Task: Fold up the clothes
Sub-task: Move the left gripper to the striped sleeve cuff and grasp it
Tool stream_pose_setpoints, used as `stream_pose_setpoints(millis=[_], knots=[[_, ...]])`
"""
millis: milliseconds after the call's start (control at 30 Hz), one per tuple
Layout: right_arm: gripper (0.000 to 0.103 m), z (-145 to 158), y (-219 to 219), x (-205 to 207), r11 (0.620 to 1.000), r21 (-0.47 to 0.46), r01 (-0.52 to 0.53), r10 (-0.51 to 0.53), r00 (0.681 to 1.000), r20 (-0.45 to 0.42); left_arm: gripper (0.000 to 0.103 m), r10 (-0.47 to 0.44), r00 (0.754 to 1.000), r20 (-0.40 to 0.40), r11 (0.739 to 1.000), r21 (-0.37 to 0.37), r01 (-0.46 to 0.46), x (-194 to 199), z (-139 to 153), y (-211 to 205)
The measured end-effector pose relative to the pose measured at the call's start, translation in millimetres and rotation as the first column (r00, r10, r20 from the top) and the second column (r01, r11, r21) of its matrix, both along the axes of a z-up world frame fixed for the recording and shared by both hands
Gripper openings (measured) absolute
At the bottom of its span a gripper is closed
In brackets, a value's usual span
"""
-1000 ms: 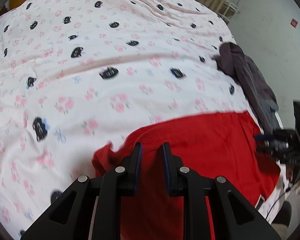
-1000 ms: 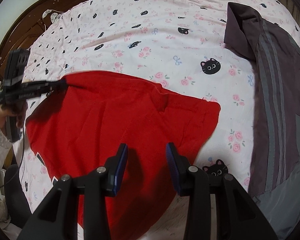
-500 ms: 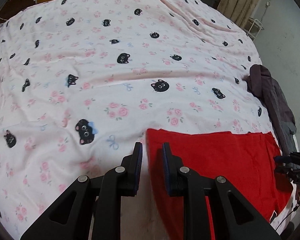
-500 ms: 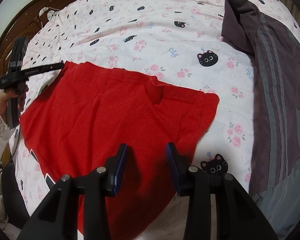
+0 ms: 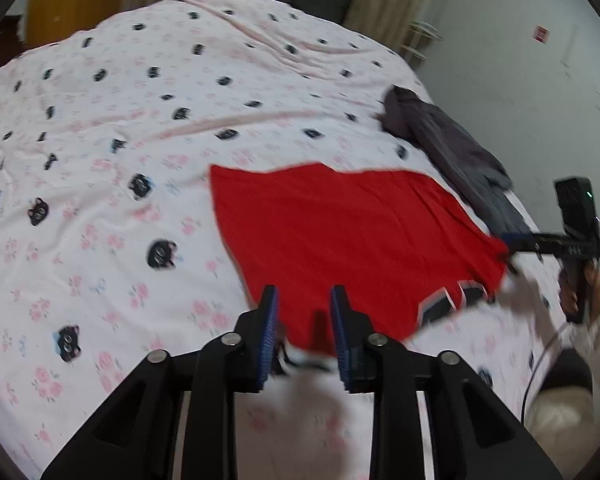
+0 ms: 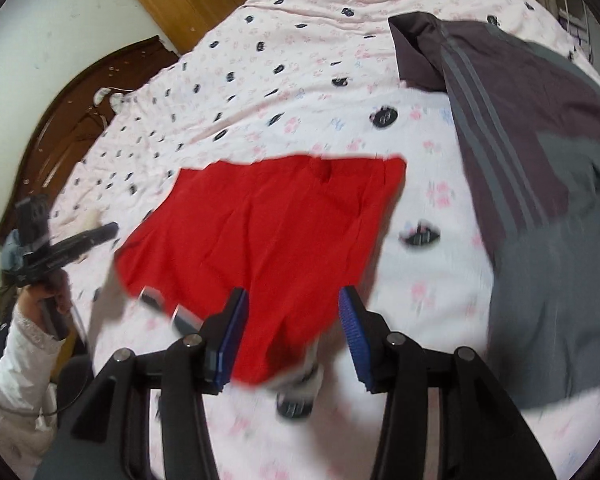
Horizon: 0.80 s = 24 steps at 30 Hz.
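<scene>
Left wrist view: my left tool (image 5: 304, 320) and right tool (image 6: 292, 332) gape over the flat red garment (image 5: 340, 232); I judge a fold stage, needing an edge pinched next.

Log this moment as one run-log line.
stage: red garment spread flat on cat-print bedsheet | left gripper: open, empty | right gripper: open, empty | dark striped jacket: beside, untouched

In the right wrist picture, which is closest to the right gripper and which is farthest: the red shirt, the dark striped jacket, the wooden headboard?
From the right gripper:
1. Red shirt, lying right under and ahead of it.
2. Dark striped jacket, off to the right on the bed.
3. Wooden headboard, far left, past the bed's edge.
</scene>
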State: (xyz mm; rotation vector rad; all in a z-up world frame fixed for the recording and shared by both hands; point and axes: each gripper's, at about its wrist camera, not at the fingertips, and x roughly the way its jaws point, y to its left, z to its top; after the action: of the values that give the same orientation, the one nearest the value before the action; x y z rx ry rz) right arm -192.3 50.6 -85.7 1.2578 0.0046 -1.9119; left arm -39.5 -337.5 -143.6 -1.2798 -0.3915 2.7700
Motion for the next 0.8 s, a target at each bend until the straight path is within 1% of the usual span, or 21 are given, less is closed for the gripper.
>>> stream_pose_setpoints(millis=[167,333,533,667,800], knots=[[0.048,-16.2,18.8,25.1,0.997,0.035,-0.070,0.069,0.997,0.033,0.030,-0.071,0.997,0.027,0.997,-0.004,0.071,23.2,-15.9,6.6],[0.048,-29.9,19.7,39.6,0.989,0.073,-0.125,0.123,0.992,0.029,0.031,-0.099,0.995,0.031,0.995,-0.027,0.100,32.3,-28.1,9.3],[0.048,-34.4,18.5,37.7,0.987,0.082,-0.141,0.140,0.990,0.012,0.031,-0.144,0.989,0.011,0.988,-0.059,0.145,30.7,-31.6,10.0],[0.048,-36.1,19.2,34.6,0.984,0.091,-0.150,0.150,0.989,0.008,0.031,-0.173,0.985,0.021,0.979,-0.105,0.174,22.9,-32.6,12.0],[0.048,-37.4,18.0,31.4,0.982,0.105,-0.159,0.159,0.987,0.005,0.031,-0.207,0.978,0.011,0.971,-0.120,0.206,18.5,-31.4,14.0]])
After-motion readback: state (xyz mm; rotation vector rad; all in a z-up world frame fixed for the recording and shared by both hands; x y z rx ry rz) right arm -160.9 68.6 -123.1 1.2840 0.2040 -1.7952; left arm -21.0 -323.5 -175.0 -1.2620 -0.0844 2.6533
